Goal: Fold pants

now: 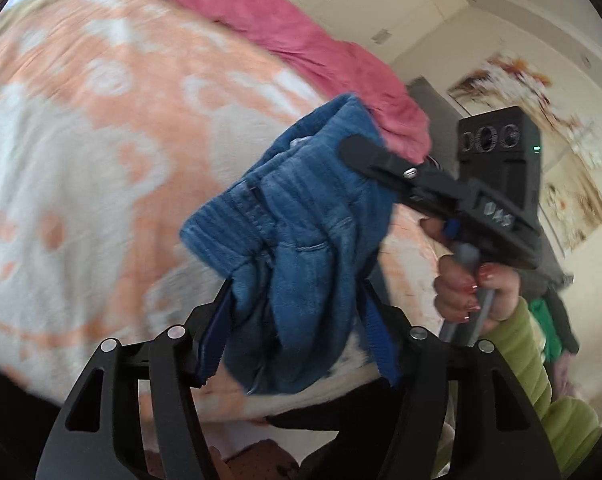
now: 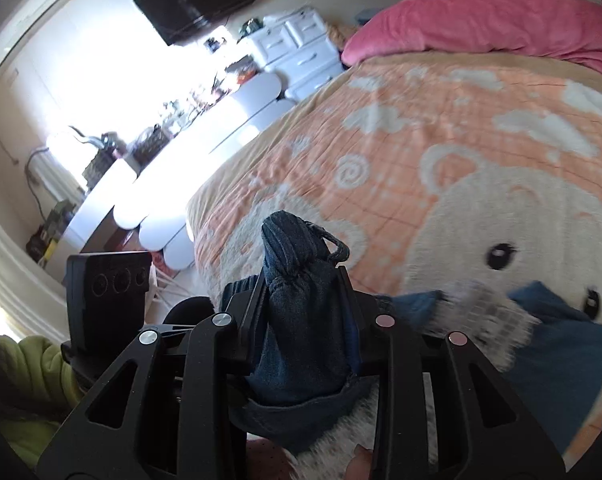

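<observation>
Both grippers pinch the blue pants [image 1: 297, 216], bunched and lifted above the peach bear blanket [image 1: 101, 128]. Left gripper [image 1: 297, 316] clamps the lower fabric; right gripper [image 2: 307, 304] has a denim wad squeezed between its fingers, pink quilt [image 2: 501, 20] beyond.

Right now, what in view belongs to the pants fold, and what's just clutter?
Job:
- blue denim pants
- left gripper, shut on the pants
- right gripper, shut on the pants
- bear-print blanket

Clutter:
- pink duvet
- white drawers
- wall TV
</observation>
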A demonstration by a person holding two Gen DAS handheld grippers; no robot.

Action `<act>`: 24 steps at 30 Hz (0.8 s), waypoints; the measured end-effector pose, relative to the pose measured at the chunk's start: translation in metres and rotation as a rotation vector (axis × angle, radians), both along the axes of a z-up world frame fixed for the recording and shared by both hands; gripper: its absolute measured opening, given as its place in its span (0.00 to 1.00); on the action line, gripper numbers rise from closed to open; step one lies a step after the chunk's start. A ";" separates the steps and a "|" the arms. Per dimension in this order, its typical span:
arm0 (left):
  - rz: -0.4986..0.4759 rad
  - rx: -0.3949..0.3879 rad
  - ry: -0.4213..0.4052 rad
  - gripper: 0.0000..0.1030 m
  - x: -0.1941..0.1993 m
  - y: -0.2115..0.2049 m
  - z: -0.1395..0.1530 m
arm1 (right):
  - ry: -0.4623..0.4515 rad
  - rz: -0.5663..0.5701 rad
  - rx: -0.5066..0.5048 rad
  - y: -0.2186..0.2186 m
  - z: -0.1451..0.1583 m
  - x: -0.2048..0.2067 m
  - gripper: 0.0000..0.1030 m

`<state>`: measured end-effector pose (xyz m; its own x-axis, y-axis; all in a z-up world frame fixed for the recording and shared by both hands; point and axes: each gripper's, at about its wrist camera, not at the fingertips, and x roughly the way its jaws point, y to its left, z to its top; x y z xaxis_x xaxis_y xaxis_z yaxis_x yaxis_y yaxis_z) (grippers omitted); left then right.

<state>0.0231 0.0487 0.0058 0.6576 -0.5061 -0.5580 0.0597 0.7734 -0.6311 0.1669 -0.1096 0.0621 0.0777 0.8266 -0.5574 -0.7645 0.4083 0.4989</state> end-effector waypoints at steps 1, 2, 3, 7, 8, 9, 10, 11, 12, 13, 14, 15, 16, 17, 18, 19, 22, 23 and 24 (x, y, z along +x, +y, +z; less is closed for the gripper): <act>-0.021 0.009 -0.009 0.57 0.005 -0.011 0.005 | -0.008 -0.015 0.006 -0.010 0.001 0.000 0.24; -0.046 0.016 -0.017 0.57 0.010 -0.026 0.010 | -0.016 -0.034 0.010 -0.021 0.001 0.002 0.26; -0.068 0.016 -0.024 0.57 0.014 -0.037 0.013 | -0.022 -0.060 0.016 -0.035 0.001 0.004 0.27; -0.188 -0.012 -0.035 0.59 0.021 -0.075 0.010 | 0.004 -0.183 0.065 -0.091 -0.005 0.010 0.47; -0.214 -0.016 -0.032 0.60 0.020 -0.082 0.008 | 0.005 -0.220 0.073 -0.105 -0.007 0.009 0.48; -0.237 -0.009 -0.032 0.59 0.019 -0.088 0.006 | 0.001 -0.246 0.072 -0.114 -0.009 0.008 0.50; -0.239 0.018 -0.039 0.60 0.016 -0.092 0.004 | -0.008 -0.279 0.062 -0.126 -0.012 0.005 0.51; -0.231 0.044 -0.047 0.60 0.014 -0.095 0.003 | -0.018 -0.302 0.046 -0.131 -0.015 0.003 0.51; -0.201 0.102 -0.060 0.60 0.011 -0.093 0.004 | -0.043 -0.327 0.014 -0.138 -0.018 -0.003 0.51; -0.181 0.133 -0.060 0.60 0.012 -0.092 0.003 | -0.061 -0.340 -0.011 -0.141 -0.020 -0.008 0.52; -0.143 0.187 -0.052 0.59 0.013 -0.089 0.002 | -0.080 -0.346 -0.037 -0.139 -0.023 -0.013 0.52; -0.119 0.219 -0.045 0.60 0.017 -0.086 0.001 | -0.098 -0.345 -0.056 -0.137 -0.025 -0.017 0.53; -0.097 0.246 -0.036 0.60 0.019 -0.084 0.000 | -0.119 -0.341 -0.077 -0.133 -0.026 -0.023 0.56; -0.075 0.270 -0.028 0.60 0.024 -0.081 -0.001 | -0.144 -0.329 -0.099 -0.126 -0.027 -0.030 0.59; -0.068 0.283 -0.023 0.60 0.027 -0.081 -0.003 | -0.165 -0.312 -0.116 -0.119 -0.027 -0.037 0.59; -0.066 0.291 -0.019 0.60 0.032 -0.082 -0.002 | -0.186 -0.292 -0.132 -0.111 -0.027 -0.043 0.60; -0.055 0.337 -0.028 0.60 0.050 -0.072 0.002 | -0.240 -0.250 -0.245 -0.091 -0.035 -0.059 0.62; -0.065 0.344 -0.027 0.60 0.060 -0.073 0.005 | -0.274 -0.259 -0.336 -0.083 -0.041 -0.063 0.62; -0.082 0.341 -0.022 0.60 0.068 -0.073 0.005 | -0.296 -0.262 -0.397 -0.082 -0.047 -0.065 0.62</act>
